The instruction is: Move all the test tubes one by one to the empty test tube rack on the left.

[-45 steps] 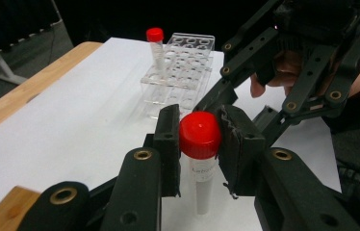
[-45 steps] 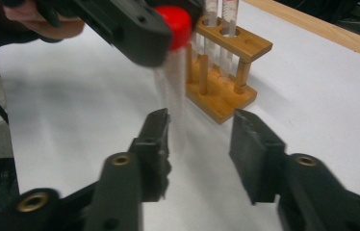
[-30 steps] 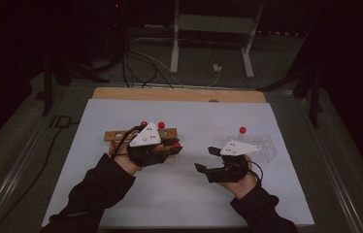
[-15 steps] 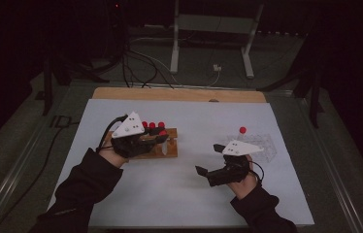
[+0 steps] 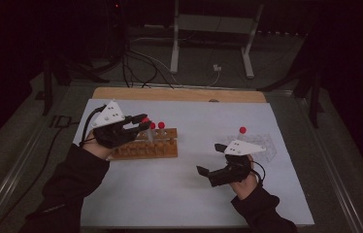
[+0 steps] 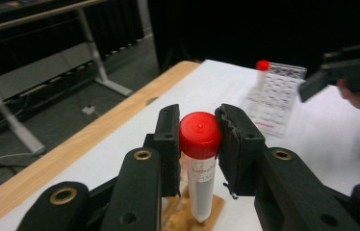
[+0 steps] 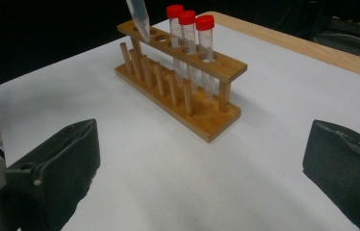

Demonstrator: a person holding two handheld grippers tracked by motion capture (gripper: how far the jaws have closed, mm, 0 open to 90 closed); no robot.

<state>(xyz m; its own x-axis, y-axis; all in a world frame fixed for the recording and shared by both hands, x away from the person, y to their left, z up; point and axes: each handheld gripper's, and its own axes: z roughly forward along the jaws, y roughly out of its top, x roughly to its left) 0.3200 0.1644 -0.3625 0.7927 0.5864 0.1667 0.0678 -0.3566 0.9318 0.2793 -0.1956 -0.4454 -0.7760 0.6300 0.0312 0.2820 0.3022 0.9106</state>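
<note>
Your left tool [image 6: 199, 144] is clamped on a tube [image 6: 200, 168] just under its red cap [image 6: 199, 134], one pad on each side. The tube hangs upright with its pointed tip just above the near end of the wooden rack [image 6: 192, 216]. From above, that tool [image 5: 138, 125] sits over the left end of the rack [image 5: 145, 145], toward the left edge of the surface [image 5: 194, 194], and the tube's cap shows between the jaw tips. In the right gripper view the tube's tip [image 7: 138, 17] hangs slanted over the far end of the rack's top bar, beside an empty hole.

Three more red-capped tubes [image 7: 187, 43] stand upright in the rack [image 7: 183, 82], in neighbouring holes toward the rack's near end in that view. A row of wooden pegs runs along the rack's front.

Your right tool [image 5: 211, 162] holds nothing. Its jaws have just been opening and now stand wide apart, and between them lies only bare white surface [image 7: 168, 183]. It rests low toward the right side of the surface, well apart from the rack, with its jaws pointing left at it.

Just behind your right hand [image 5: 242, 177], a clear rack [image 5: 262, 145] lies near the right edge, with one red-capped tube [image 5: 242, 131] standing upright at its left end. From the left gripper view that clear rack [image 6: 279, 91] shows a grid of holes, and the tube [image 6: 263, 72] stands at its far corner.
</note>
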